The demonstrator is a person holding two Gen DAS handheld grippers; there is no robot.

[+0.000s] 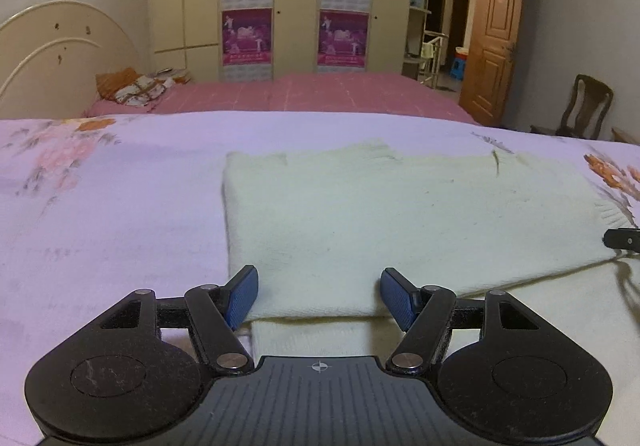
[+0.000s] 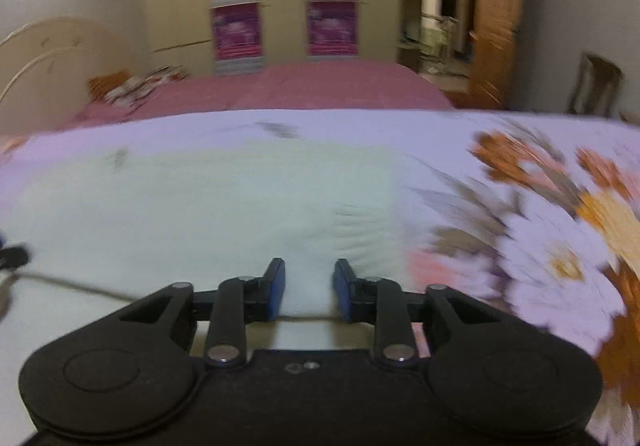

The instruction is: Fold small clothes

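A pale cream knitted garment [image 1: 400, 214] lies folded flat on the lilac floral sheet [image 1: 100, 226]. My left gripper [image 1: 318, 298] stands open at its near folded edge, one blue pad on each side of a strip of cloth, neither squeezing it. A lower layer of the garment shows beneath that edge. In the blurred right wrist view the same garment [image 2: 200, 206] fills the left and middle. My right gripper [image 2: 309, 286] sits at its near edge with a narrow gap between the pads and flat cloth showing in that gap. A black tip of the right gripper [image 1: 622, 238] shows at the frame's right edge.
The floral sheet [image 2: 540, 246] spreads right of the garment. Behind it lies a pink bed [image 1: 320, 94] with a cushion pile [image 1: 136, 88] and cream headboard [image 1: 60, 50]. A wardrobe with posters [image 1: 296, 6], a wooden door [image 1: 494, 42] and a chair [image 1: 580, 110] stand beyond.
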